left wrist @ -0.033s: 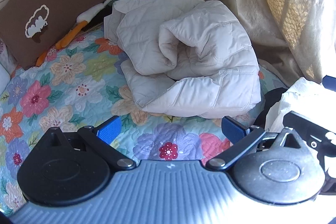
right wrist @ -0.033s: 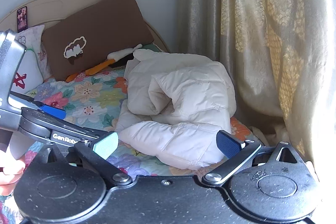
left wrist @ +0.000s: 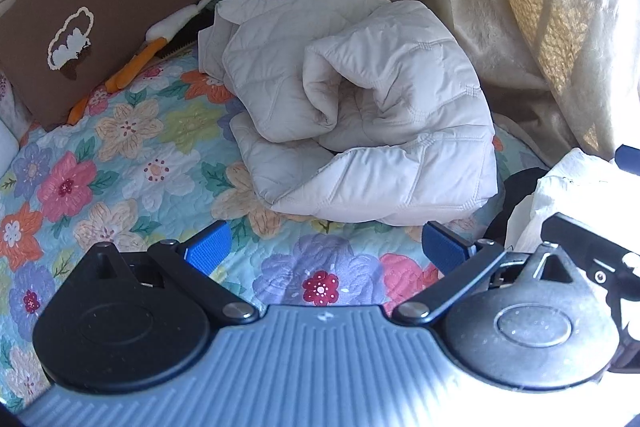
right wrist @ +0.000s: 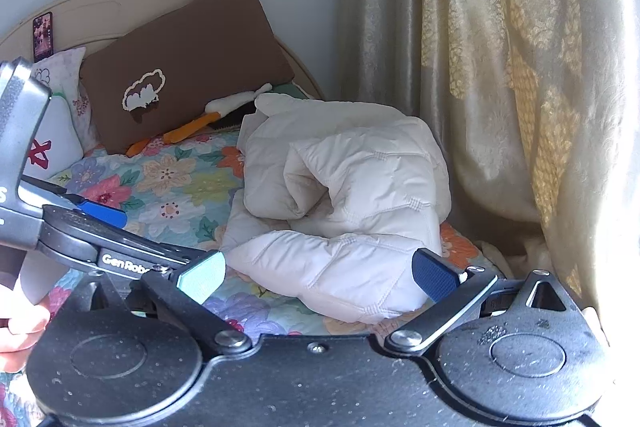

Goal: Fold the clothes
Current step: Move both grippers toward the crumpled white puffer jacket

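A cream quilted jacket [left wrist: 360, 115] lies crumpled in a heap on the flowered bedspread [left wrist: 132, 163], toward the curtain side of the bed. My left gripper [left wrist: 328, 247] hovers over the quilt just short of the jacket's near hem, open, with nothing between its blue pads. From the right wrist, the jacket [right wrist: 344, 195] fills the middle of the view. My right gripper [right wrist: 320, 275] is open in front of its lower edge, and its pads do not touch the fabric. The left gripper's body [right wrist: 24, 147] shows at that view's left edge.
A brown cushion [right wrist: 184, 67], a white and orange plush toy [right wrist: 212, 119] and a white pillow [right wrist: 52, 147] lean on the headboard [right wrist: 100, 3], where a phone [right wrist: 43, 35] rests. Beige curtains [right wrist: 500, 67] hang close on the right. Something white and crumpled [left wrist: 560, 187] lies at the bed's right edge.
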Tool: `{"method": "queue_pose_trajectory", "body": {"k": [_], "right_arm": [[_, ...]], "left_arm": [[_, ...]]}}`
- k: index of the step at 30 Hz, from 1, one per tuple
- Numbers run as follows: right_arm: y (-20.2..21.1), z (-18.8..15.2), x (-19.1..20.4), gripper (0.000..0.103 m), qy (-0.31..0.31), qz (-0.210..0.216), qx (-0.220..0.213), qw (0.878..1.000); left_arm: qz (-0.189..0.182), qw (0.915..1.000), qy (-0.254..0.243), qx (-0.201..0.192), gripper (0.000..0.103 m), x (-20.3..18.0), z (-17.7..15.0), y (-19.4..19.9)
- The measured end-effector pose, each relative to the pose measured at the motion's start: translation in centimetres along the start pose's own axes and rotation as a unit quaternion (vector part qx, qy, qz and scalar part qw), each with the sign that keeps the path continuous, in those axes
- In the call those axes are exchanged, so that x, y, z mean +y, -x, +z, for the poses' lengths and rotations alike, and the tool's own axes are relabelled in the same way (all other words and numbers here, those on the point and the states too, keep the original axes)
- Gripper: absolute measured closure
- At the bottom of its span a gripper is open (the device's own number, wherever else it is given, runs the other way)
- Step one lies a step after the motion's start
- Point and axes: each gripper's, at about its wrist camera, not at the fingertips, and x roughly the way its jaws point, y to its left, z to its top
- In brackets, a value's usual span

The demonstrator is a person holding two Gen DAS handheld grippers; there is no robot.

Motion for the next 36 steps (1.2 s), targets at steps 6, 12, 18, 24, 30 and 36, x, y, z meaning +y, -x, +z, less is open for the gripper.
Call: {"method": "queue_pose_trajectory", "body": {"k": [6,12,18,24,30,36], "right_arm": [[-0.3,0.0,-0.3,0.001,0.004,0.001,-0.012,1.000],[-0.3,0.4,0.5,0.001,0.021,-0.018,-0.015,0.999],[-0.5,0.5,0.3,0.001,0.011,-0.013,-0.018,1.000],[-0.4,0.3,0.3,0.001,0.008,-0.010,-0.023,1.000],[-0.1,0.2,0.8,0.001,0.024,-0.003,-0.038,0.999],[-0.1,0.5,0.8,0.001,0.018,-0.004,-0.041,0.999]], "left_arm": [[-0.024,0.9994,0.024,-0.002,0.000,0.8,-0.2,-0.1],[-0.006,0.9997,0.019,-0.011,0.000,1.5,0.0,-0.1],[-0.005,0.9997,0.022,-0.008,0.000,1.8,-0.2,-0.2],[-0.005,0.9996,0.028,-0.004,0.000,2.0,-0.5,-0.4],[-0.008,0.9994,0.033,0.002,0.000,2.2,-0.5,-0.6],[-0.026,0.9982,0.048,0.021,0.000,2.8,-0.7,-1.5]]}}
